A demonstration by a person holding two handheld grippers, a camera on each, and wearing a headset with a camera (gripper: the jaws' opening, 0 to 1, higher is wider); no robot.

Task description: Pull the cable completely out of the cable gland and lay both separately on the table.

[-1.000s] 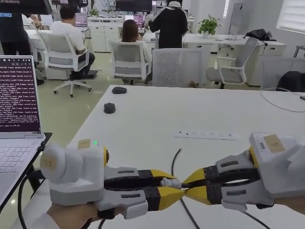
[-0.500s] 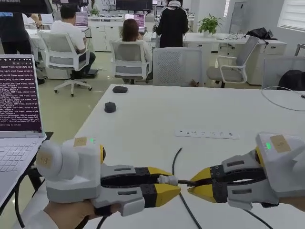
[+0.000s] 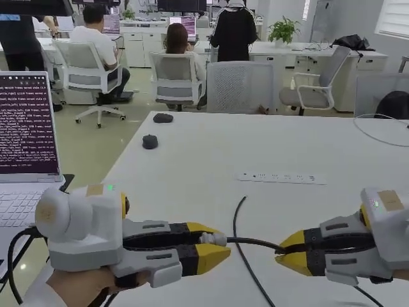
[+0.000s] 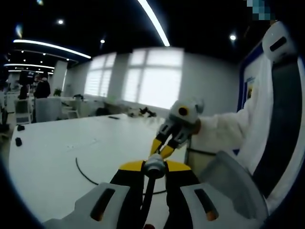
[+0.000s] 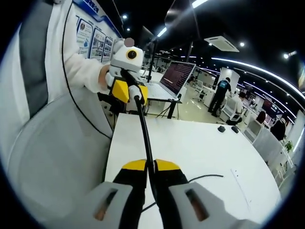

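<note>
In the head view my left gripper (image 3: pixel 222 243) is shut on the small grey cable gland (image 3: pixel 213 238), low over the white table (image 3: pixel 192 173). A black cable (image 3: pixel 252 242) runs taut from the gland to my right gripper (image 3: pixel 279 248), which is shut on it. More of the cable curves across the table behind them. The left gripper view has the gland (image 4: pixel 155 165) between its jaws, with the right gripper (image 4: pixel 161 147) beyond. From the right gripper view, the cable (image 5: pixel 143 129) leads out of its shut jaws up to the left gripper (image 5: pixel 127 90).
An open laptop (image 3: pixel 25 128) stands at the left off the table's edge. A white power strip (image 3: pixel 279 178) lies mid-table, a dark mouse (image 3: pixel 150 141) farther back left. Office chairs and seated people are behind the table.
The two grippers have drawn apart, the right one moving right. The bare stretch of cable between gland and right gripper has grown from almost nothing to a clear span.
</note>
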